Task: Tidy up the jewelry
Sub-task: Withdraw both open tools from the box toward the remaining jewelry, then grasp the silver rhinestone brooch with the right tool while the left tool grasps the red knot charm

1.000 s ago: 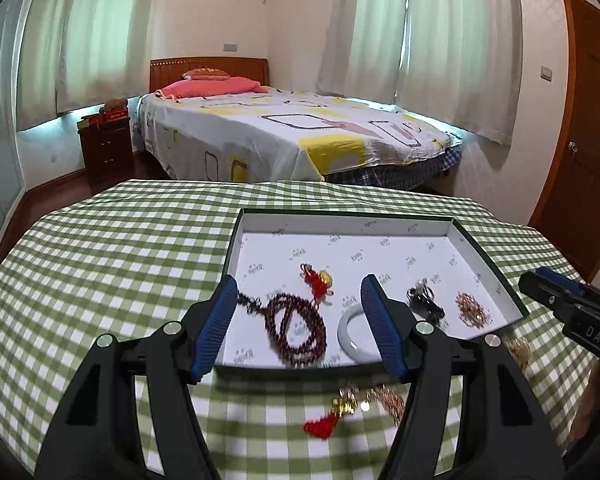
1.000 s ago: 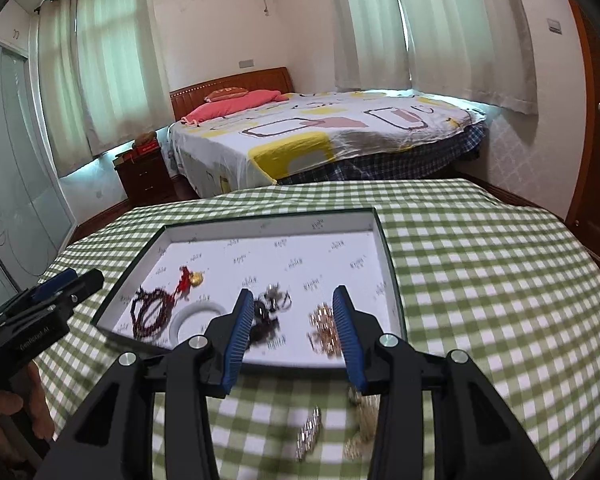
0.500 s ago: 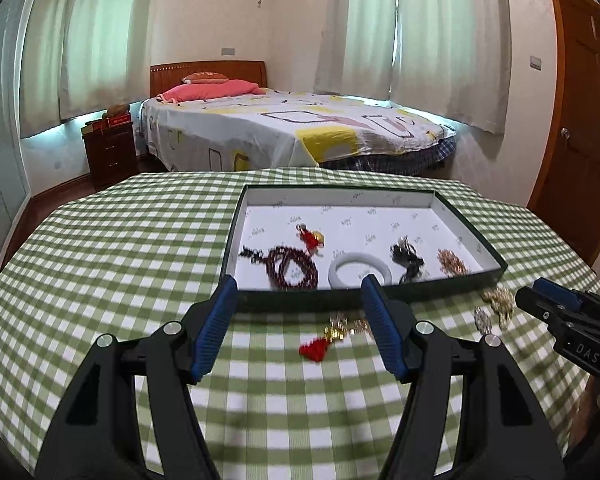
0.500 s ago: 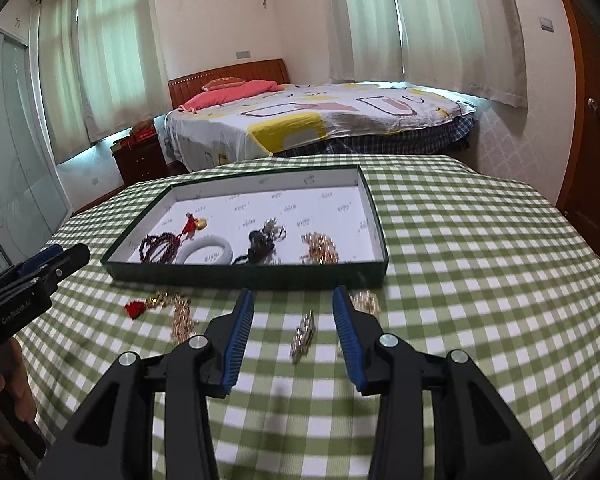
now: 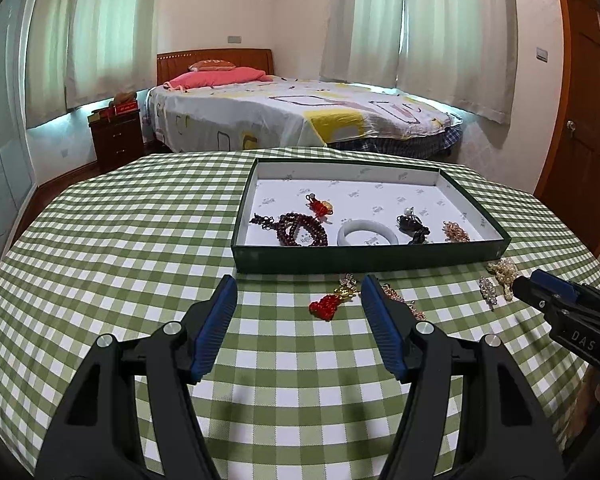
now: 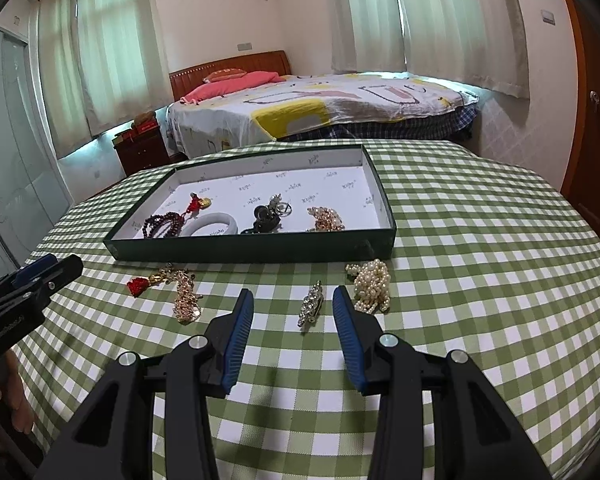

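Note:
A dark green tray (image 5: 360, 258) (image 6: 260, 251) with a white lining holds a dark red bead string (image 5: 300, 232), a white bangle (image 5: 367, 234) (image 6: 214, 224), a black piece (image 6: 265, 216) and a gold piece (image 6: 326, 218). In front of it on the checked cloth lie a red tassel charm (image 5: 327, 305) (image 6: 139, 285), a gold chain (image 6: 186, 300), a rhinestone clip (image 6: 311, 307) and a pearl strand (image 6: 372, 285). My left gripper (image 5: 298, 292) is open and empty just short of the tassel. My right gripper (image 6: 294, 304) is open and empty, the clip just ahead between its tips.
The round table's green checked cloth (image 5: 120, 248) drops off at its edges. Behind stand a bed (image 5: 300, 116), a dark nightstand (image 5: 118, 140), curtained windows and a wooden door (image 5: 580, 100) on the right. A hand (image 6: 4, 396) holds the left tool.
Both grippers have drawn back from over the tray toward the table's near side. The loose pieces in front of the tray now lie ahead of the fingertips. Jaw gaps are unchanged.

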The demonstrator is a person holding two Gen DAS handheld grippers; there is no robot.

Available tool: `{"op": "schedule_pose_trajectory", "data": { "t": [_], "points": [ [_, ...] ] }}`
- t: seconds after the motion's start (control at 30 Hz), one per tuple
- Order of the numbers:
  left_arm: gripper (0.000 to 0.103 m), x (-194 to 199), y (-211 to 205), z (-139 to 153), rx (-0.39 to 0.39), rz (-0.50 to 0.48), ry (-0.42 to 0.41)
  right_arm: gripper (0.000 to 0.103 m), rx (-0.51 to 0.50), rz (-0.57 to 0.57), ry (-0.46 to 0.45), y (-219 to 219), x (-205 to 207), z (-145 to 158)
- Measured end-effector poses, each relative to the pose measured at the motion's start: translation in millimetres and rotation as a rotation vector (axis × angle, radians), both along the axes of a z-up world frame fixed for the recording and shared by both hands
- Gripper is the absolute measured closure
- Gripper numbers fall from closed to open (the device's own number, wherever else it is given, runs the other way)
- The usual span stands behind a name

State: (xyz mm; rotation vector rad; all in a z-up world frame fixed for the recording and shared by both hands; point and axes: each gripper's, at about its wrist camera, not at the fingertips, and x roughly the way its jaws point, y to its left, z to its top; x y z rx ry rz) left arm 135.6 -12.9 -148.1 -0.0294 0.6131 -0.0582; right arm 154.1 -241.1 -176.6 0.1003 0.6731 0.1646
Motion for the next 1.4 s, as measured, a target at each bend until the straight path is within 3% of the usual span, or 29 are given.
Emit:
{"op": "schedule_pose_trajectory", "data": {
  "t": [0.4,0.63,0.73,0.87,1.1,1.23,1.4],
  "points": [
    [0.040,10.8,6.0,-13.0,-0.007,0.006,0.041,0.065,-0.022,0.002,0.118,7.6,30.6,-20.0],
    [0.040,18.3,5.1,-20.4,-0.009,0.000,0.073,0.074,-0.037,0.011,0.176,10.6,44.5,-28.4],
    [0.040,22.4,2.7,-24.2,-0.004,-0.004,0.092,0.077,-0.067,0.019,0.171,13.9,43.2,-28.9],
    [0.040,29.2,-1.5,-28.5,0.008,-0.014,0.119,0.089,-0.060,0.040,0.167,15.1,40.6,-28.8],
    [0.041,48.9,-6.1,-36.4,0.017,-0.045,0.196,0.089,-0.024,0.062,0.163,14.1,38.2,-29.7],
    [0.051,60.7,-9.1,-44.7,-0.011,-0.078,0.269,0.089,-0.004,0.065,0.164,11.5,39.2,-29.5],
    [0.052,69.2,-12.3,-45.9,-0.018,-0.099,0.288,0.089,0.015,0.068,0.166,9.0,39.9,-29.9]
  ]
}}
